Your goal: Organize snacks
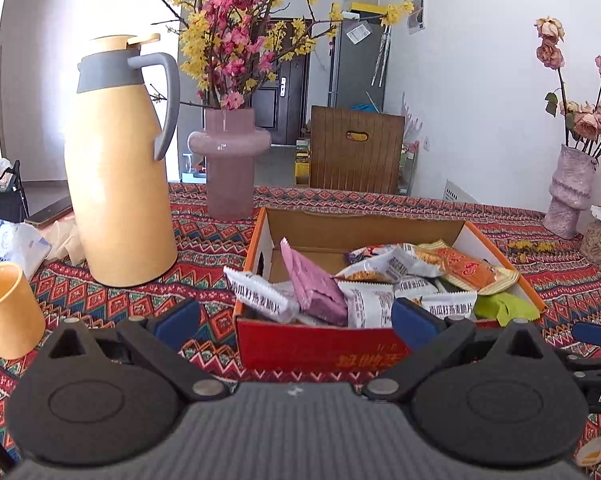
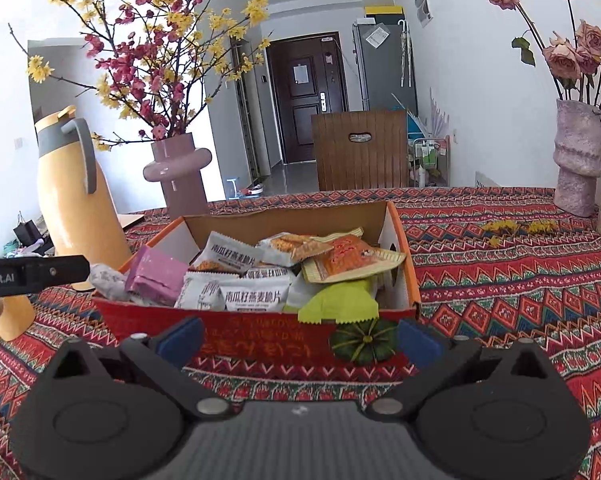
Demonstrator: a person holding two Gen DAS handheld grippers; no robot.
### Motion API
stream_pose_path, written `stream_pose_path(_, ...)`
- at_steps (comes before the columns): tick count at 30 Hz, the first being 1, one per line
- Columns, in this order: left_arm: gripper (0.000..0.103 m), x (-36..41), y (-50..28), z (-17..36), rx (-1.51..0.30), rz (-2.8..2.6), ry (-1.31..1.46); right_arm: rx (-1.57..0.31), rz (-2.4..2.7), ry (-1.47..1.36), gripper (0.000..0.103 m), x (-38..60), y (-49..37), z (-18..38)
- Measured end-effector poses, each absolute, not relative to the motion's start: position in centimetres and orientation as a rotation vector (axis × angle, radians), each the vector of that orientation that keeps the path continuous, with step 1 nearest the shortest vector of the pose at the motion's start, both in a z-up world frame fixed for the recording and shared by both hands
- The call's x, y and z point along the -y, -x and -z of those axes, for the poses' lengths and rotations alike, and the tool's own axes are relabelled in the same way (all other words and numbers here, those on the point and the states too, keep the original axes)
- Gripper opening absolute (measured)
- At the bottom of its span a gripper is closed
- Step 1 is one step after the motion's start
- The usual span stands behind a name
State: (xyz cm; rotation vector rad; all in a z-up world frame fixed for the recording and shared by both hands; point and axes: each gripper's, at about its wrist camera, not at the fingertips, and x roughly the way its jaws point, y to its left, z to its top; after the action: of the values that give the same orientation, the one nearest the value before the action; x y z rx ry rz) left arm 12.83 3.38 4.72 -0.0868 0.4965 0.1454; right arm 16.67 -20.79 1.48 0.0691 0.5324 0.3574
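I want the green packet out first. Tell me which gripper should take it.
Right, probably. The green packet hangs over the box's front wall just ahead of the open right gripper. For the open left gripper it lies off beyond the right finger.

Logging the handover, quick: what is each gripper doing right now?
Left gripper: open, holding nothing.
Right gripper: open, holding nothing.

"南瓜籽燕麦脆片" on white snack packet (image 2: 253,295)
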Motion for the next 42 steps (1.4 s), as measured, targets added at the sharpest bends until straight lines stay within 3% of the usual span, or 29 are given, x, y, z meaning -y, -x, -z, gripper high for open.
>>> stream_pose_path(14, 0.103, -3.6, -10.3, -1.3, -0.623, -0.131, 0.099, -0.590, -0.363, -0.069, 0.103, 20.6, -14.5, -0.2)
stream_pose_path(42, 0.103, -2.8, -9.4, -1.2, -0.627, -0.107, 0.085, -0.605, -0.366, -0.069, 0.103, 20.2, -13.9, 0.1)
